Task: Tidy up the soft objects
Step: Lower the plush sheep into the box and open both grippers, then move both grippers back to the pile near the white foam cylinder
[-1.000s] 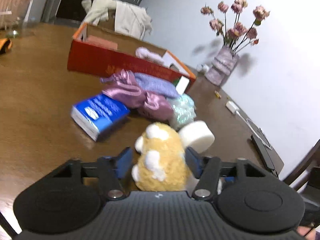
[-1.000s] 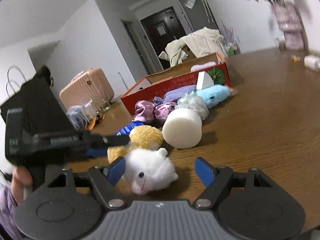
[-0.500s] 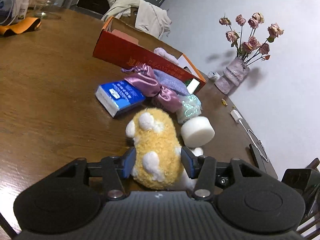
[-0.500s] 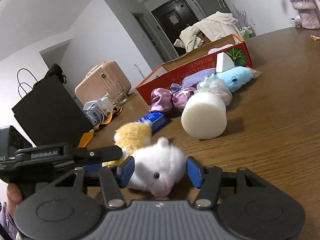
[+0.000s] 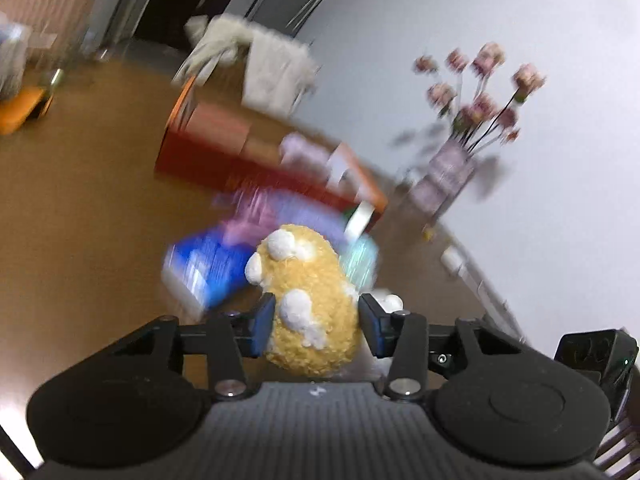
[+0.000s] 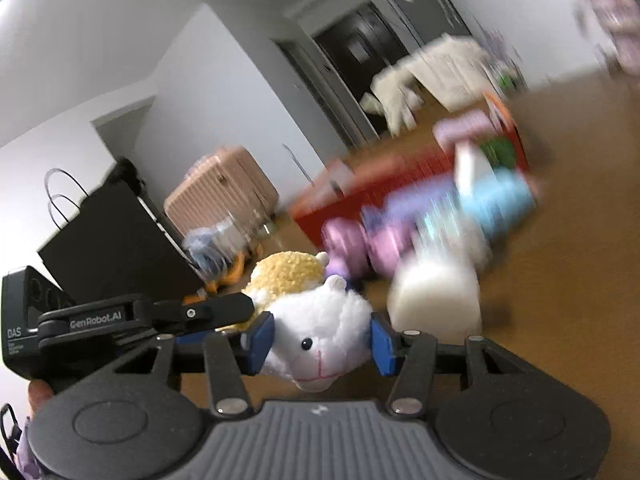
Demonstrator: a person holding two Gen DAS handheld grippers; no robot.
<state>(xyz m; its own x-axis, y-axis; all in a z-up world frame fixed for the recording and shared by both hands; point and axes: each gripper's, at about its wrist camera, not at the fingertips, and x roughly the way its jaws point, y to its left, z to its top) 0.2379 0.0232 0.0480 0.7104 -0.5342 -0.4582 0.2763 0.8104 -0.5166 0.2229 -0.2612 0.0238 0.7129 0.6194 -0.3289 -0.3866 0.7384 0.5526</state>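
Yellow fuzz fills the left gripper (image 5: 316, 322), blue pads pinching the yellow plush (image 5: 310, 304). The right gripper (image 6: 322, 338) squeezes the white plush (image 6: 320, 332); "GenRobot.AI" reads leftward. Beyond, the red box (image 6: 360, 196) is blurred, possibly holding something pink.

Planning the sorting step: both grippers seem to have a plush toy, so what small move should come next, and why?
Probably carry both toys toward the red box. The left gripper is shut on the yellow plush toy, the right gripper on the white plush toy, and the open-topped box lies straight ahead beyond the blurred pile.
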